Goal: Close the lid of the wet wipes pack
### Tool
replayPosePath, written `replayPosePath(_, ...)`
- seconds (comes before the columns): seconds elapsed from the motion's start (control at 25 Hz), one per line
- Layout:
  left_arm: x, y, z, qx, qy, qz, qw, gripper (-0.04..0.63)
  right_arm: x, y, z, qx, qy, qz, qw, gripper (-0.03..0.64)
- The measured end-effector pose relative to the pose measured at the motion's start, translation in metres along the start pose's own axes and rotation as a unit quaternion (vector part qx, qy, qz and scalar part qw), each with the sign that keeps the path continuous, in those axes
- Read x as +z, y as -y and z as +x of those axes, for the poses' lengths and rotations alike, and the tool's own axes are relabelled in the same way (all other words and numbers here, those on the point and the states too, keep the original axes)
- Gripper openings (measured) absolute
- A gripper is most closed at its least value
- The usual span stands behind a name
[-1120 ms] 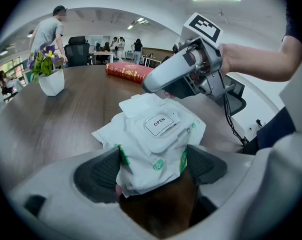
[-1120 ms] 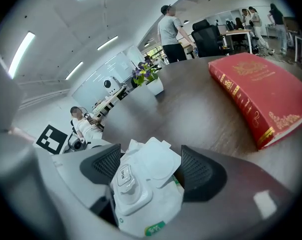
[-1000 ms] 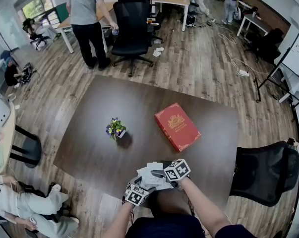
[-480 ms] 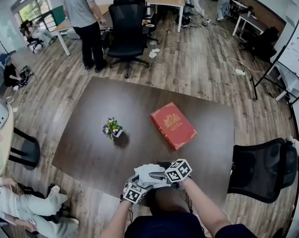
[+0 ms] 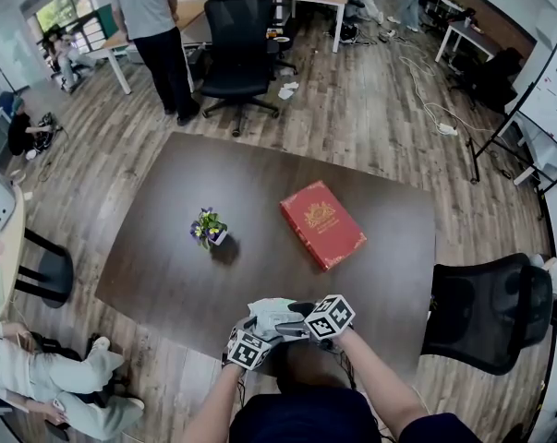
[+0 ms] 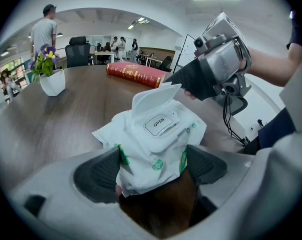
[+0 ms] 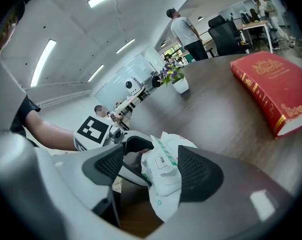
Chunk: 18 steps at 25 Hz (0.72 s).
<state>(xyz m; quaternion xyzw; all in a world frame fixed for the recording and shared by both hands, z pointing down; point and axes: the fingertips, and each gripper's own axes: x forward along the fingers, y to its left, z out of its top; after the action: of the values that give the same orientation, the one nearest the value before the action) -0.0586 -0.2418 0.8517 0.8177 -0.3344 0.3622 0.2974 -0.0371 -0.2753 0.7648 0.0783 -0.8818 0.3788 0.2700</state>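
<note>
The white wet wipes pack (image 6: 158, 139) hangs over the near edge of the dark table (image 5: 167, 247), with my left gripper (image 6: 151, 166) shut on its lower end. Its lid flap (image 6: 151, 96) stands half raised above the "OPEN" label. My right gripper (image 7: 151, 166) reaches in from the right, and one black finger (image 6: 191, 81) rests against the back of the flap. Its jaws have just been closing; the pack (image 7: 163, 174) lies between them against the right pad, while the left pad stays apart. In the head view both grippers (image 5: 260, 329) (image 5: 295, 319) meet at the pack (image 5: 271, 314).
A red book (image 5: 321, 222) lies on the table's right half and a small potted flower (image 5: 209, 229) stands left of centre. A black office chair (image 5: 486, 317) is at the table's right side. A person (image 5: 153, 17) stands beyond the table by another chair (image 5: 241, 35).
My right gripper has shifted slightly over the pack, and the white pack looks more compact between the two grippers. My left gripper keeps its hold in the same spot.
</note>
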Motion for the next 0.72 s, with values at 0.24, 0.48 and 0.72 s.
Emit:
replayPosePath(0.24,0.003,0.002,-0.004,-0.001,-0.001,-0.004,1.0,0.41,-0.001,-0.005,0.003,-0.006,0.0,-0.016,1.0,0.294)
replayPosePath(0.48,0.002,0.001,-0.002,-0.001,0.004,-0.001,1.0,0.41,-0.014,-0.006,0.008,-0.023,-0.026,-0.019,0.999,0.216)
replayPosePath(0.72,0.002,-0.001,-0.003,0.0,0.002,0.0,1.0,0.41,-0.028,0.001,0.017,-0.058,-0.051,-0.006,0.997,0.198)
